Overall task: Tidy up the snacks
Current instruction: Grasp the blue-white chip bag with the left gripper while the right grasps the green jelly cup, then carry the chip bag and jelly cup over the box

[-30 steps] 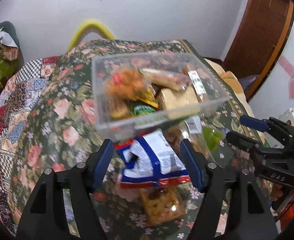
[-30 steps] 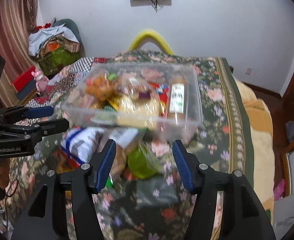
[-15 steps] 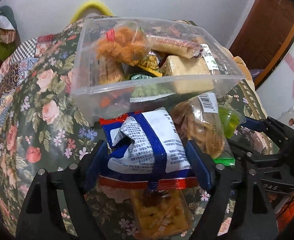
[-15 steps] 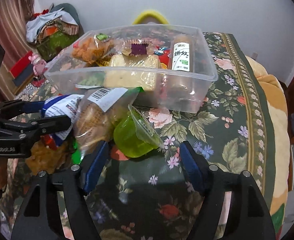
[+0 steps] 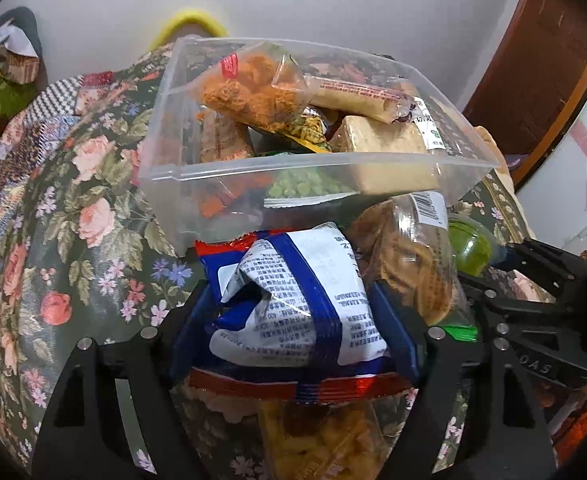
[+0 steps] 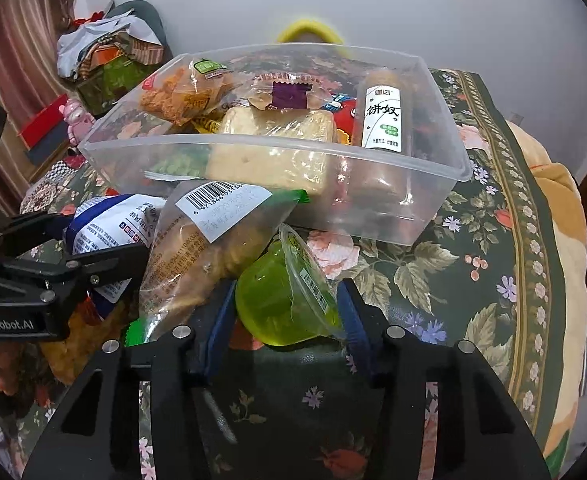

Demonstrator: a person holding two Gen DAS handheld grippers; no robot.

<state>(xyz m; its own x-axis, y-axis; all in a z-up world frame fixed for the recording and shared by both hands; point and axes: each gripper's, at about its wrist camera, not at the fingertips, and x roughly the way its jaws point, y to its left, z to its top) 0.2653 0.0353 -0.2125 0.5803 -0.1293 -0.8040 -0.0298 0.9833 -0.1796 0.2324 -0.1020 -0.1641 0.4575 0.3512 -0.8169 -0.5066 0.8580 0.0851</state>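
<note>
A clear plastic bin [image 5: 213, 168] [image 6: 433, 168] holding several snack packs stands on the floral cloth. In front of it lie loose snacks. My left gripper [image 5: 293, 312] has its blue pads against both sides of a blue-and-white snack bag [image 5: 293, 292], which also shows in the right wrist view [image 6: 109, 224]. My right gripper [image 6: 285, 308] has its pads on both sides of a green jelly cup [image 6: 277, 308], seen in the left wrist view [image 5: 469, 248]. A clear bag of brown pastries [image 6: 205, 248] [image 5: 409, 256] lies between them. An orange snack pack [image 5: 321, 440] lies under the left gripper.
The floral tablecloth [image 6: 473, 280] runs to the table edge on the right. A yellow chair back [image 6: 309, 30] stands behind the bin. A pile of clothes and boxes [image 6: 109, 56] sits at far left. A brown door [image 5: 541, 60] is at right.
Both grippers moved forward and down to the loose snacks. The left now has the blue-and-white bag between its pads, the right the green jelly cup.
</note>
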